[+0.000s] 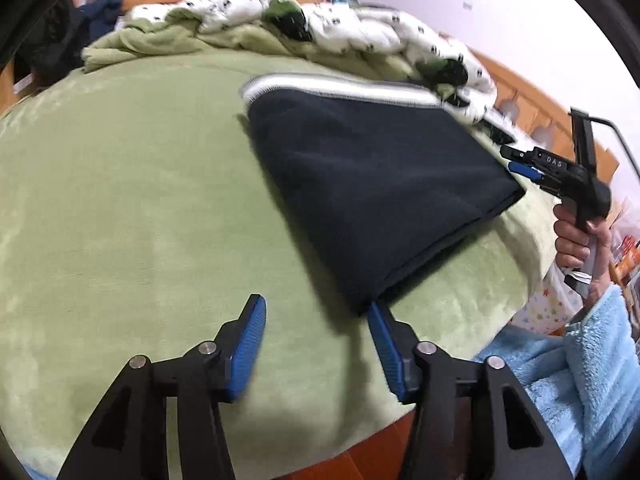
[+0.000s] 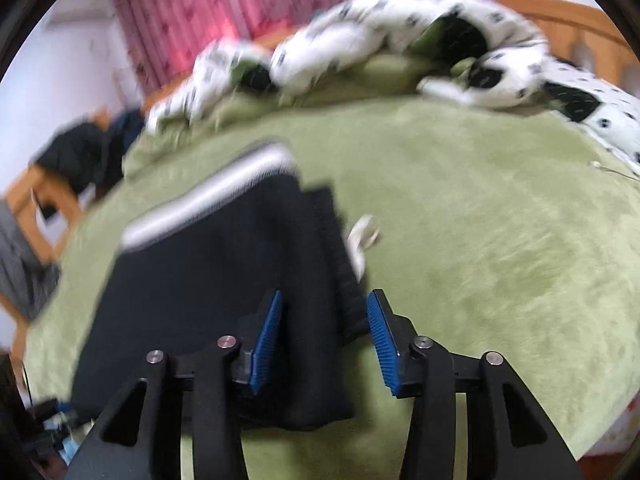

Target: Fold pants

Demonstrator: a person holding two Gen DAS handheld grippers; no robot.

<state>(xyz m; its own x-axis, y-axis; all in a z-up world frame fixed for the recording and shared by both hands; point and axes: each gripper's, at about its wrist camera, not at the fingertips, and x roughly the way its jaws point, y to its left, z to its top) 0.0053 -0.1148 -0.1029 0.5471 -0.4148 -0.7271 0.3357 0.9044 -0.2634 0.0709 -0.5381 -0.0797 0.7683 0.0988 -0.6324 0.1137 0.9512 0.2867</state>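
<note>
Where any writing shows, it is only "DAS" in white on the black body of the right gripper (image 1: 516,160), seen from the left wrist view with a hand (image 1: 580,240) round its grip and a fluffy light-blue sleeve (image 1: 592,360) below. Dark navy pants (image 1: 372,196), folded into a flat thick rectangle, soft knit look, grey-white ribbed waistband (image 1: 332,84) along the far edge, lie on a plushy green blanket (image 1: 120,200) covering the bed. Left gripper (image 1: 316,308) jaws partly apart, nothing between the ribbed blue pads (image 1: 248,348), right pad just at the near corner of the pants. Right wrist view, blurred: right gripper (image 2: 324,300) jaws partly apart, straddling the near edge of the pants (image 2: 200,280), pads not pressing on cloth. Rumpled white quilt (image 1: 280,12) with small dark prints heaped at the far side, wooden bed frame (image 1: 532,92), pink striped curtain (image 2: 180,12), white walls.
</note>
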